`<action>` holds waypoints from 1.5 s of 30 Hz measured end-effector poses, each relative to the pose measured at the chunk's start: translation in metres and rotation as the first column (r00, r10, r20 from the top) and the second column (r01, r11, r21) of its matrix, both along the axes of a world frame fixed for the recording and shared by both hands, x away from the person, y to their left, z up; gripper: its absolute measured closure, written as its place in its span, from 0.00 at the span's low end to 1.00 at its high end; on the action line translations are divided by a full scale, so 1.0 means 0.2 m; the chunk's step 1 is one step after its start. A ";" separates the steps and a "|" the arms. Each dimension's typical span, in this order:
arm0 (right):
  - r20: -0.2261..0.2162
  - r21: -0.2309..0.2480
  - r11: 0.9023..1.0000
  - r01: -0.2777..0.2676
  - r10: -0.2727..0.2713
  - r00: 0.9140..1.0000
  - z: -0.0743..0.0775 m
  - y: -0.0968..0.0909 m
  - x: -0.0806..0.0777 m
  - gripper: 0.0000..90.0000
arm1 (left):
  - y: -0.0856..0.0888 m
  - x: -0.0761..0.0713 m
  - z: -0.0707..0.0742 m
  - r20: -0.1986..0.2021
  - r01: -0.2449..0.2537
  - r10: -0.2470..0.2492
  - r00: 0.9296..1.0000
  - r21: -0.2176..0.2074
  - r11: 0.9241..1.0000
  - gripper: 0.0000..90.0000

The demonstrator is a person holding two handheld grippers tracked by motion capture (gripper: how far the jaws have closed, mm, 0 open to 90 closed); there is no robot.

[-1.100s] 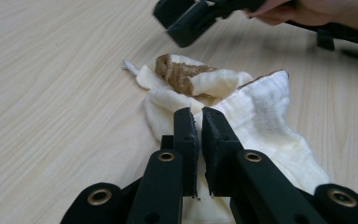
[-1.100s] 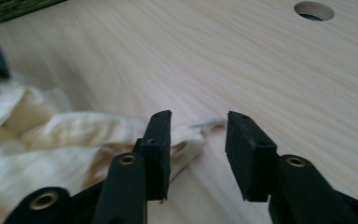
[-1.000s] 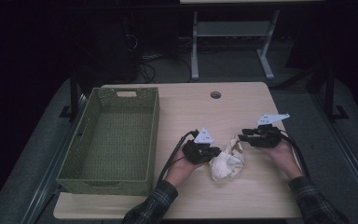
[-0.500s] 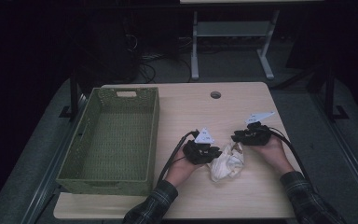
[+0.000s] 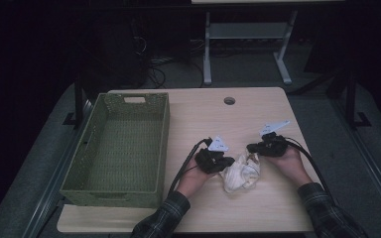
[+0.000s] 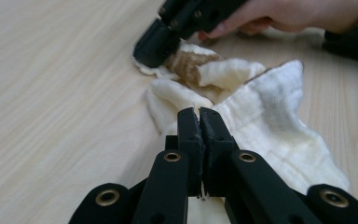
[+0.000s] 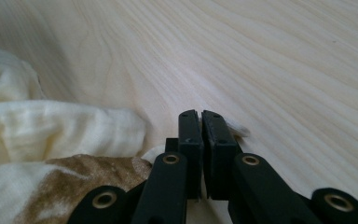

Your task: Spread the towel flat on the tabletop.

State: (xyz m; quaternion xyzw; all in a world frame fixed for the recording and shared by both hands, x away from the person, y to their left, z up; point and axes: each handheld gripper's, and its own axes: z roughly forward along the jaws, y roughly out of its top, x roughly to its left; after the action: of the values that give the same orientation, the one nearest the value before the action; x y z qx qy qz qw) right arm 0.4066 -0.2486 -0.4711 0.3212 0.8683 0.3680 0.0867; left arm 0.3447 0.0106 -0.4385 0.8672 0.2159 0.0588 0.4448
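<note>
A crumpled cream cloth [image 5: 241, 172] with a brown stain lies on the wooden table [image 5: 203, 114] between both hands. My left gripper [image 5: 229, 161] points right at its near-left edge. In the left gripper view its jaws have just closed and the gripper [image 6: 199, 112] is shut on a fold of the cloth [image 6: 265, 116]. My right gripper [image 5: 251, 148] reaches the cloth's far corner from the right. In the right gripper view that gripper [image 7: 200, 114] has also just closed, pinching a thin edge of the cloth [image 7: 51, 126]. The right gripper [image 6: 156, 44] also shows in the left gripper view.
A long green woven basket [image 5: 119, 148] stands on the table's left side with nothing in it. A round cable hole [image 5: 229, 100] sits near the far edge. Black cables trail from both grippers toward the front edge.
The right gripper has edged slightly left onto the cloth's far corner. The left hand has kept its place, and the cloth stays bunched between them.
</note>
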 end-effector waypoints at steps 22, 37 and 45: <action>0.055 0.045 0.995 0.087 -0.089 0.995 0.14 -0.28 -0.05 0.97 | 0.11 0.04 0.15 0.079 -0.171 0.177 0.981 -0.077 0.982 0.98; 0.047 0.034 0.979 0.202 -0.204 0.978 0.15 -0.45 -0.04 0.97 | 0.14 0.16 0.14 0.118 -0.355 0.354 0.928 -0.010 0.935 0.98; 0.022 0.002 0.975 0.224 -0.224 0.974 0.09 -0.44 0.00 0.91 | 0.16 0.23 0.03 0.105 -0.440 0.433 0.895 0.057 0.896 0.93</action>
State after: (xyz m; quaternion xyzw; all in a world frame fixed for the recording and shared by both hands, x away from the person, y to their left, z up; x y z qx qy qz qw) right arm 0.4059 -0.3362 -0.4541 0.4130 0.8255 0.3594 0.1374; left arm 0.3898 0.0435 -0.4328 0.8102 0.3822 0.2044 0.3946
